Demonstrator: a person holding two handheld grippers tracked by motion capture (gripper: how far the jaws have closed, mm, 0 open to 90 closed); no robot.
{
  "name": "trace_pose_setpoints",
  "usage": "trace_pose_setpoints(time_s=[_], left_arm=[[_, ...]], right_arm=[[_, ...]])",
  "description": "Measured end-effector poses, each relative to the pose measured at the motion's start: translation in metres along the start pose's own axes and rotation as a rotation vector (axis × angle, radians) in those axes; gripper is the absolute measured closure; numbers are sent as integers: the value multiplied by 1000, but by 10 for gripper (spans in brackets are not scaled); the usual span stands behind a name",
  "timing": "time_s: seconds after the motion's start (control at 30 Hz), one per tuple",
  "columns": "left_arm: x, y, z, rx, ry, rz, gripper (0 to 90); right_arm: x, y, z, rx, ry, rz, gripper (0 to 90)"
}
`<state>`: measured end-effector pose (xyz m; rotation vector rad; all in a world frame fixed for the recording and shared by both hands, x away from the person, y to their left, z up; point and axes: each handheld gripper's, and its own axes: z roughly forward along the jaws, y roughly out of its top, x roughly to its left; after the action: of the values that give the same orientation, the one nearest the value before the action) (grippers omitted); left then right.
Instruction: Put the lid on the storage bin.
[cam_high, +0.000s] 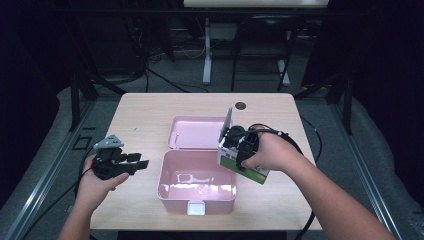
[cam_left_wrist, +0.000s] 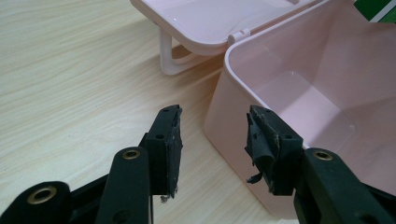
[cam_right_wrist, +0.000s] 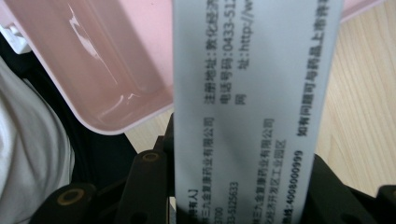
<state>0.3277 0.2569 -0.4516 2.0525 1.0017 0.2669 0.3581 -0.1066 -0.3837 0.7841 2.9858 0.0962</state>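
Over the right rim of the pink box (cam_high: 197, 181), a green-and-white carton (cam_high: 248, 171) hangs clamped in the right gripper (cam_high: 235, 145) — its printed side runs up between the jaws in the right gripper view. The box sits open on the counter (cam_high: 140, 115), lid (cam_high: 196, 132) flat behind. The left gripper (cam_high: 141, 163) waits with jaws apart and empty beside the box's left wall. The risk, I judge — the carton's corner catching the rim and twisting in the grip, or nudging the unsteadied box.
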Motion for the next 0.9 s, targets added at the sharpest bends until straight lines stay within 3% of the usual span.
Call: trace_pose_setpoints(time_s=[0.9], left_arm=[[1,0,-1,1,1,-2,548]], right_arm=[[30,43,-6,-14,2,-116,638]])
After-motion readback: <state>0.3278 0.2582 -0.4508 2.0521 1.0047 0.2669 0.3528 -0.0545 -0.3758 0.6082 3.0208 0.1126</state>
